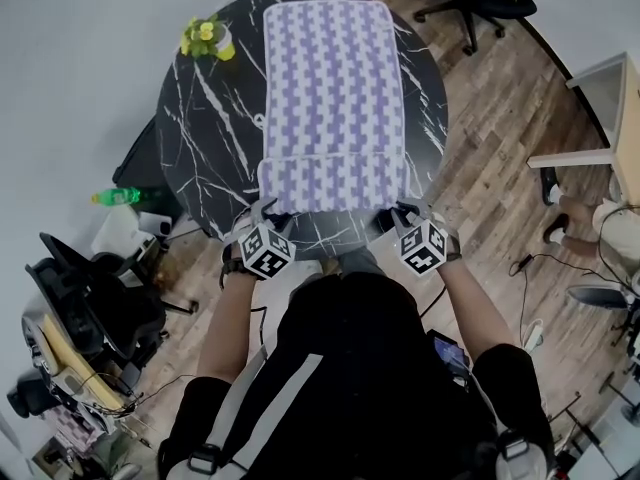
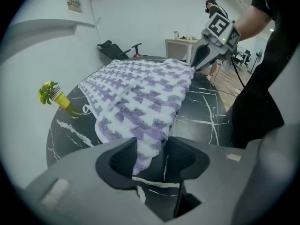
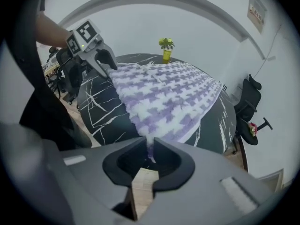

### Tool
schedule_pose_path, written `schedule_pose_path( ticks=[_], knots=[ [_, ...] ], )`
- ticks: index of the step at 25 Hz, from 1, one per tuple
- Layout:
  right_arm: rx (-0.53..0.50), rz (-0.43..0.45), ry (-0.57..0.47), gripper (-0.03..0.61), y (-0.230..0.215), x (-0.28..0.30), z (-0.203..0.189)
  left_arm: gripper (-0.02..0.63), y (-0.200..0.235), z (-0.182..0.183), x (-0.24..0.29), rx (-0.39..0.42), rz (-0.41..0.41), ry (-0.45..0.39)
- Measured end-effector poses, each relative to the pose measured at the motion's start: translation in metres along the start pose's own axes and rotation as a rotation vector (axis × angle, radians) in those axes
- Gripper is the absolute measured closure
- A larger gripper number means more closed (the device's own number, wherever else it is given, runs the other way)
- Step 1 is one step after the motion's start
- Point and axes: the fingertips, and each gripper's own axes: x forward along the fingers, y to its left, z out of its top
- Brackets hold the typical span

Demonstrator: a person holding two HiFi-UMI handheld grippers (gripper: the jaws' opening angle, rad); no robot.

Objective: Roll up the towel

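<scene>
Marble surface (image 1: 195,118): towel (image 1: 335,88) lies long axis 6–12 o'clock. Right claw (image 3: 150,146) pinches the 5 o'clock corner; left claw (image 2: 151,149) gapes round the 7.

The towel (image 1: 333,98) is soft, fluffy cloth with a bumpy purple and white weave, and it looks thick and not shiny at all. The round table (image 1: 195,138) under it is black with white veins like marble, smooth and a little shiny, while the floor (image 1: 500,98) is brown wood planks with a dull look. The left gripper (image 2: 152,156) and the right gripper (image 3: 149,156) have smooth, matt grey bodies that may be plastic, though the close views are too blurry to be sure.
</scene>
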Motion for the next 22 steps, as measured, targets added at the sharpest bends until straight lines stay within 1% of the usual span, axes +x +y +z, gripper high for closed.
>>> schedule_pose_path(
  ticks=[1,3,7,10,13,14,15,16,17,21,22],
  knots=[
    [-0.008,-0.001,-0.003,0.531,0.003,-0.002,-0.002,0.403,0.002,0.000,-0.001,-0.003,-0.007,-0.001],
    [-0.022,-0.009,-0.007,0.535,0.006,-0.006,-0.005,0.404,0.004,0.001,-0.003,0.008,-0.019,-0.003],
    [-0.032,-0.023,-0.001,0.541,0.011,-0.013,-0.014,0.439,0.002,-0.004,-0.006,0.056,-0.031,0.011],
    [-0.039,-0.035,0.018,0.572,0.013,-0.016,-0.026,0.476,-0.002,-0.009,-0.006,0.102,-0.033,0.026],
    [-0.044,-0.060,-0.033,0.567,0.015,-0.025,-0.024,0.472,-0.001,-0.012,-0.011,0.116,-0.009,0.015],
    [-0.053,-0.067,-0.057,0.562,0.016,-0.028,-0.019,0.460,0.001,-0.011,-0.014,0.118,0.003,0.007],
    [-0.063,-0.069,-0.073,0.545,0.017,-0.029,-0.014,0.432,0.002,-0.010,-0.017,0.123,0.014,-0.002],
    [-0.076,-0.069,-0.079,0.470,0.018,-0.028,-0.011,0.410,0.002,-0.009,-0.020,0.128,0.025,-0.011],
    [-0.092,-0.068,-0.076,0.442,0.018,-0.027,-0.008,0.410,0.002,-0.008,-0.024,0.131,0.033,-0.019],
    [-0.152,-0.058,-0.057,0.424,0.014,-0.016,0.001,0.410,-0.003,-0.009,-0.036,0.110,0.039,-0.050],
    [-0.157,-0.052,-0.052,0.408,0.012,-0.014,0.003,0.410,-0.004,-0.010,-0.036,0.107,0.038,-0.052]
  ],
)
